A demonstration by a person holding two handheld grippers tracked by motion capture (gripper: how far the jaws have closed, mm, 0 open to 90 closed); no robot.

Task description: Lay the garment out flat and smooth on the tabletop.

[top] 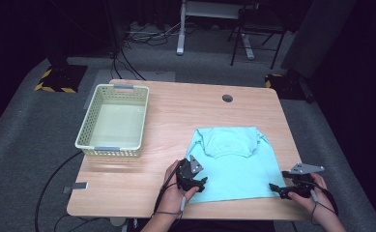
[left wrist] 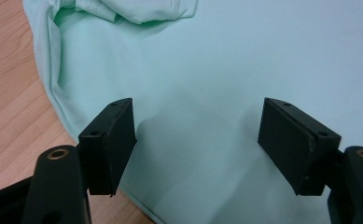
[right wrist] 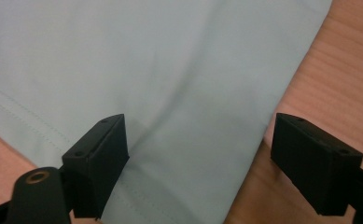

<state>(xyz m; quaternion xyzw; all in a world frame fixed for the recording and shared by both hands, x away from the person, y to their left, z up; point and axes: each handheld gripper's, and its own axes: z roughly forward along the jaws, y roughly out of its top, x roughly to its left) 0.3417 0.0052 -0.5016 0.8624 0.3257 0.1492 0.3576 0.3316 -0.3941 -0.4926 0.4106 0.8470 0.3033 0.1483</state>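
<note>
1. You hold a black two-jaw left gripper (top: 200, 182) at the near left corner of a pale mint-green cotton T-shirt (top: 231, 166), which lies flat on the near right part of the light wooden table (top: 176, 116).

2. Your left gripper's jaws stand apart over the cloth in the left gripper view (left wrist: 195, 140), with the smooth shirt fabric between them and no fold pinched; the pads do not press on it.

3. The shirt's left edge curves past the left jaw in that view, with bare wood beside it, and a bunched fold of the shirt lies at the far end of the cloth.

4. Your right gripper (top: 274, 187) sits at the shirt's near right corner, your right hand (top: 307, 193) behind it at the table's near edge.

5. In the right gripper view (right wrist: 198, 158) its jaws gape wide: one jaw is over the stitched hem, the other over the wood just past the shirt's side edge. Nothing is gripped.

6. The shirt's collar end points to the far side of the table, its hem towards you.

7. A pale green, slotted plastic basket (top: 91, 123) stands on the far left of the table, well apart from the shirt.

8. A small round grey cap (top: 227, 98) sits in the tabletop beyond the shirt.
</note>
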